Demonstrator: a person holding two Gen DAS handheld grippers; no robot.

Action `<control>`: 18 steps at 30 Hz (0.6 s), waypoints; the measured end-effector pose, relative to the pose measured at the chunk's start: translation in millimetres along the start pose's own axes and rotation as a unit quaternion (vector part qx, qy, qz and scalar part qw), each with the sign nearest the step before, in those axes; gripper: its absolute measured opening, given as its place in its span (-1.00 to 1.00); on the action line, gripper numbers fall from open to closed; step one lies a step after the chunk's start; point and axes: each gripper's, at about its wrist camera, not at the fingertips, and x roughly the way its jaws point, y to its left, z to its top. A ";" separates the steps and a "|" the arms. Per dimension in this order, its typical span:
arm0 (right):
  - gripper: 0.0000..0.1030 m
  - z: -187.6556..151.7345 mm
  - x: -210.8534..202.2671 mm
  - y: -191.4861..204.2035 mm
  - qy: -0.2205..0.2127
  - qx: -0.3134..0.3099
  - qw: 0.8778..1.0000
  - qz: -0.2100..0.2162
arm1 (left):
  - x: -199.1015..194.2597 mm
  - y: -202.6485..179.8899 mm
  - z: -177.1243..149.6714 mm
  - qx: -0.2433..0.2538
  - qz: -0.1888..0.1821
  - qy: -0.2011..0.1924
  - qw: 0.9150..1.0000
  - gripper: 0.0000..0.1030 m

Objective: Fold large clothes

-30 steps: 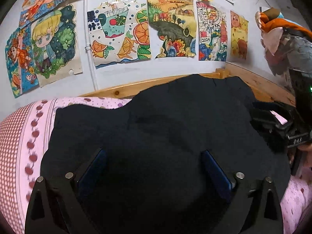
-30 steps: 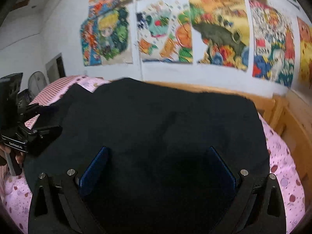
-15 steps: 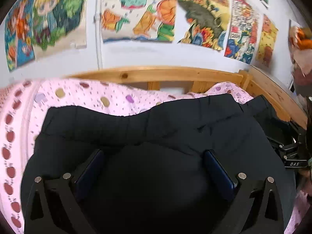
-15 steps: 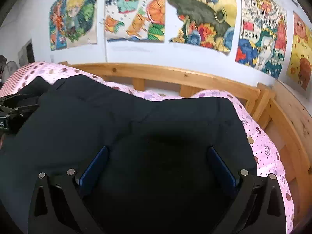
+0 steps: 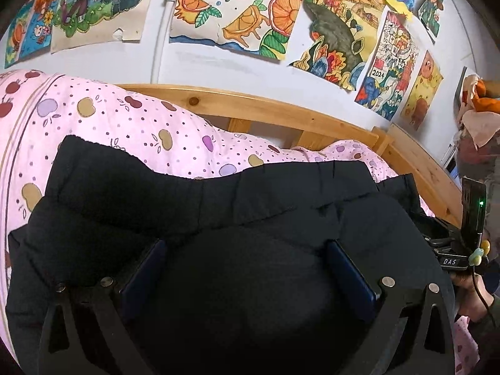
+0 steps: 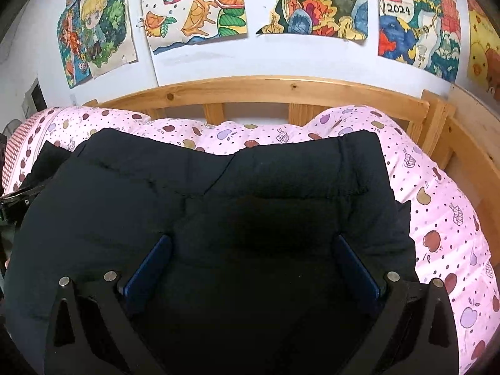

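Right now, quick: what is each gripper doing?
Left gripper: fingers spread, black garment bunched between them; grip cannot be told.
Right gripper: the same, fingers spread over the garment; cannot be told.

You have a plain black garment (image 5: 218,212) lying over a pink bedsheet (image 6: 443,193) dotted with small spots and printed with red, purple and tan apples. Your left tool (image 5: 247,268) and right tool (image 6: 250,262) are black with blue pads (image 6: 147,265). Behind you see a light, knotty wooden bed frame (image 6: 281,90) and a white wall (image 5: 218,68) hung with multicoloured drawings (image 5: 237,9) of orange slices and green leaves.
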 end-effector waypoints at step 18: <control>0.97 -4.9 -4.8 -3.2 -0.019 0.001 1.000 -0.007 | 0.7 5.3 -4.3 -0.008 -0.014 -0.002 1.000 1.00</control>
